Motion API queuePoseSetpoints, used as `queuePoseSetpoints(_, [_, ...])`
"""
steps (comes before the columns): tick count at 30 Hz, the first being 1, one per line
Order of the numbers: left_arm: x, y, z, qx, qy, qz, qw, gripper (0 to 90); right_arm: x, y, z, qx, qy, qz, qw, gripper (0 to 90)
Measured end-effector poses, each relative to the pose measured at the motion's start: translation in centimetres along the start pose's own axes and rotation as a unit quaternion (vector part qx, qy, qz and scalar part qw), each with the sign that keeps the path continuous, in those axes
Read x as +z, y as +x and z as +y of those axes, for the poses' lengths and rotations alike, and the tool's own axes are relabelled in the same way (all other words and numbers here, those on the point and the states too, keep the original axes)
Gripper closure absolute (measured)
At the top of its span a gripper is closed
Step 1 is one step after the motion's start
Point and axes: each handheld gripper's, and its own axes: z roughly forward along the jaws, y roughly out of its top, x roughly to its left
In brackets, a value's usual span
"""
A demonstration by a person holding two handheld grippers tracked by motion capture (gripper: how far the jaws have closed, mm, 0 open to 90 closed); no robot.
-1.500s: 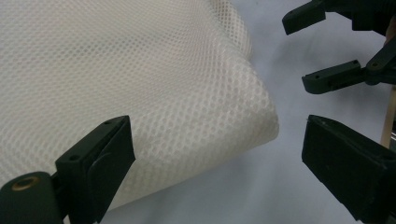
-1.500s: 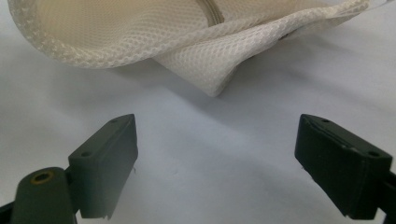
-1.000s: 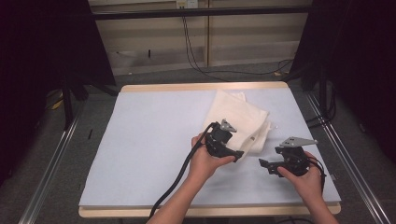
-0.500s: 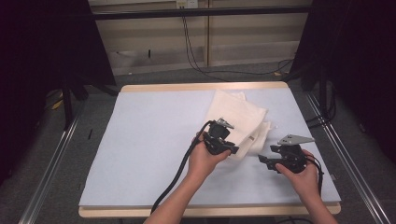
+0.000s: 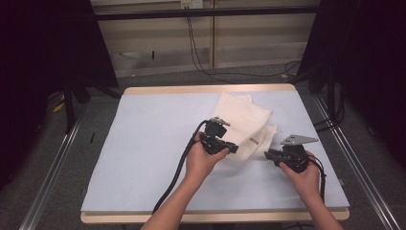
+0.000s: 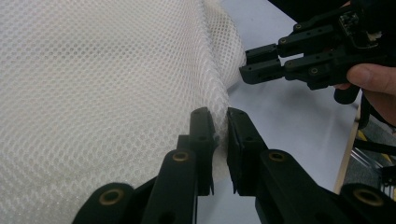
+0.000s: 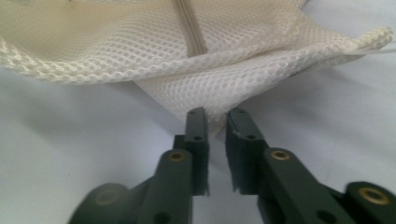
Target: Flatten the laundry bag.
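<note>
Item: white mesh fabric bag (image 5: pixel 244 125) with zip, lying crumpled right of centre on the pale blue worktop (image 5: pixel 143 153).
Left gripper (image 5: pixel 233 148): jaws had just been closing; pinched on the bag's near edge.
Right gripper (image 5: pixel 269 154): jaws had just been closing; clamped on a corner of the mesh.
Progress: both holds apparently taken; bag not yet lifted or spread, judging by its folds.
Clearance: open worktop to the left; right edge and near edge close by.

A white mesh bag (image 5: pixel 244 124) lies crumpled on the pale blue table (image 5: pixel 143 143).
</note>
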Motion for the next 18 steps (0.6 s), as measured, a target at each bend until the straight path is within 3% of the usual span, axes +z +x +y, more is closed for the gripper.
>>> queuePoseSetpoints(2, [-0.3, 0.2, 0.0, -0.010, -0.011, 0.003, 0.9999, 81.7, -0.1, -0.1, 0.0, 0.001, 0.001, 0.001, 1.0000, 86.2])
queuePoseSetpoints(5, [-0.9, 0.4, 0.1, -0.009, -0.017, 0.009, 0.9998, 81.8, -0.1, -0.1, 0.0, -0.004, 0.002, 0.002, 1.0000, 89.2])
queuePoseSetpoints(12, [-2.2, 0.9, 0.0, -0.013, -0.029, 0.019, 0.9993, 81.8, -0.1, -0.1, 0.0, -0.007, 0.003, 0.002, 1.0000, 89.9])
queuePoseSetpoints(18, [-3.3, 1.6, -0.2, -0.029, -0.042, 0.027, 0.9983, 81.9, -0.1, 0.0, 0.0, -0.004, 0.008, 0.000, 1.0000, 89.9])
